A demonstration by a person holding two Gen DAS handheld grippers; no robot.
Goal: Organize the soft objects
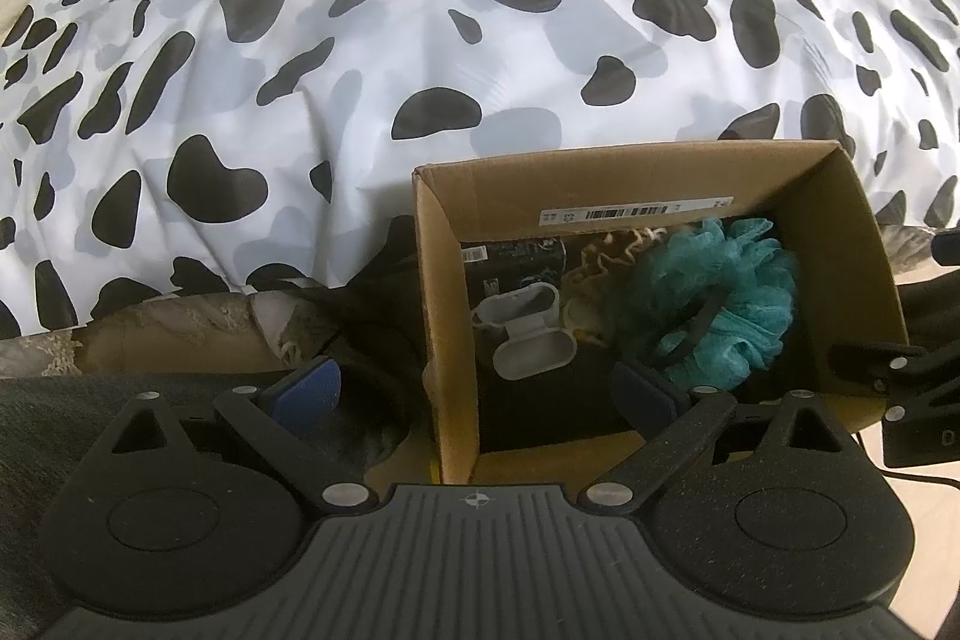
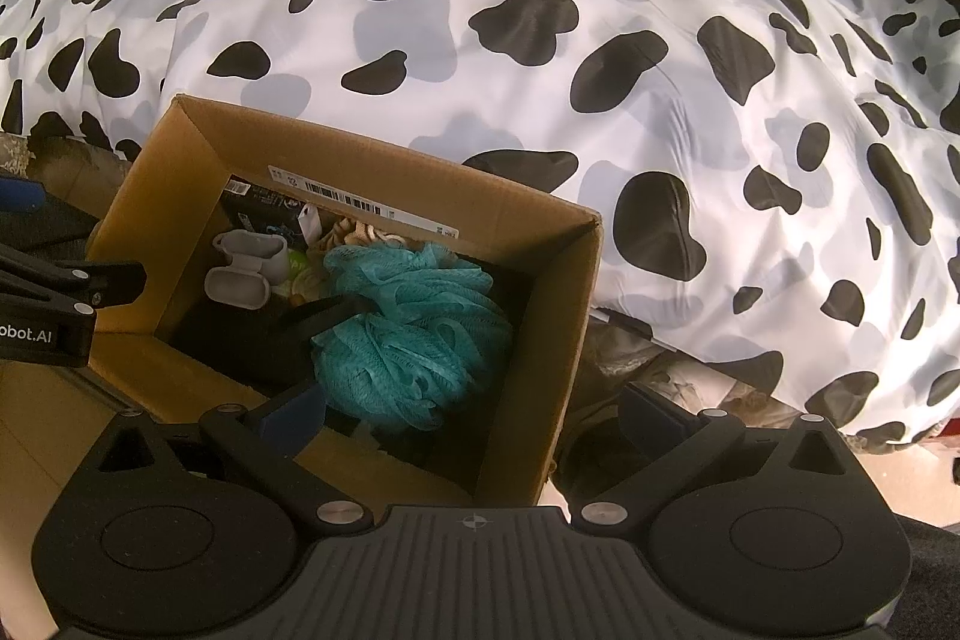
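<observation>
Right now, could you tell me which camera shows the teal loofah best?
The right wrist view: the loofah lies nearly whole, central in the box. In the left wrist view the loofah sits right of centre, its lower edge partly hidden by a fingertip.

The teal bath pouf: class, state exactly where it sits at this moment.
In both wrist views the teal bath pouf lies inside the cardboard box, toward its right side, next to a beige pouf and right of a grey silicone case.
</observation>
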